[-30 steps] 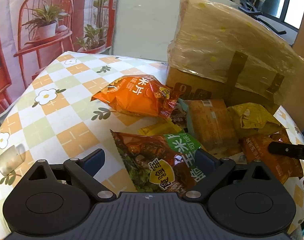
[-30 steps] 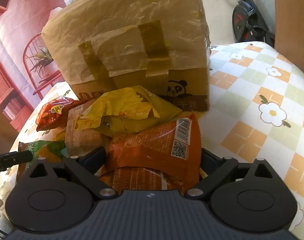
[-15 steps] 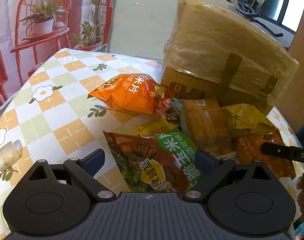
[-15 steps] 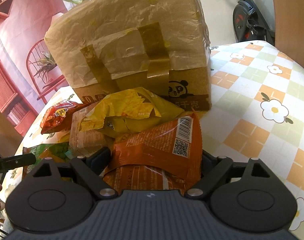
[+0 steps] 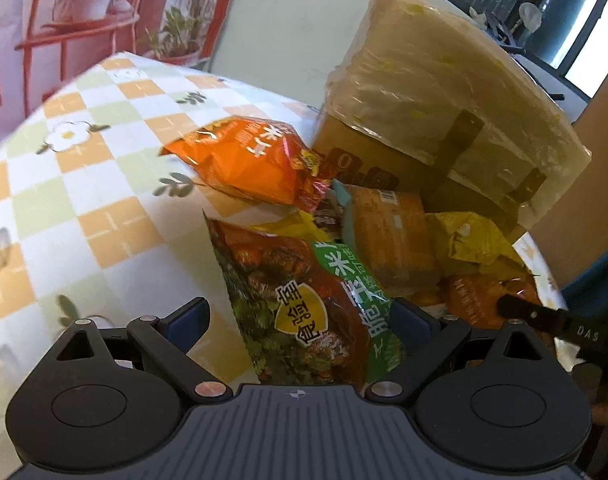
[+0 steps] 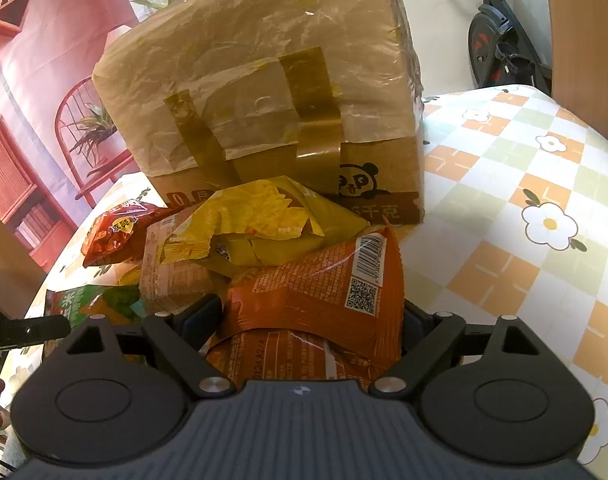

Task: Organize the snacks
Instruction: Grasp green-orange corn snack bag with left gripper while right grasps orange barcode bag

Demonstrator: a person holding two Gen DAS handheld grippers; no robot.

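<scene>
Orange packet (image 6: 316, 300): front of the snack heap, between the right gripper (image 6: 310, 320) jaws, which have just been closing and look close to pinching it.
Green packet (image 5: 304, 312): between the left gripper (image 5: 300, 320), spread, left pad clear.
Risk: a slippery film corner may slip, dragging the yellow packet (image 6: 264, 220) leaning on it.
Box (image 6: 264, 80): just behind.

Checkered floral tablecloth (image 5: 84, 184), red plant-stand backdrop (image 5: 84, 28), pale wall (image 5: 288, 20), dark windows (image 5: 564, 8), exercise bike (image 6: 500, 40), wooden panel (image 6: 584, 32).
</scene>
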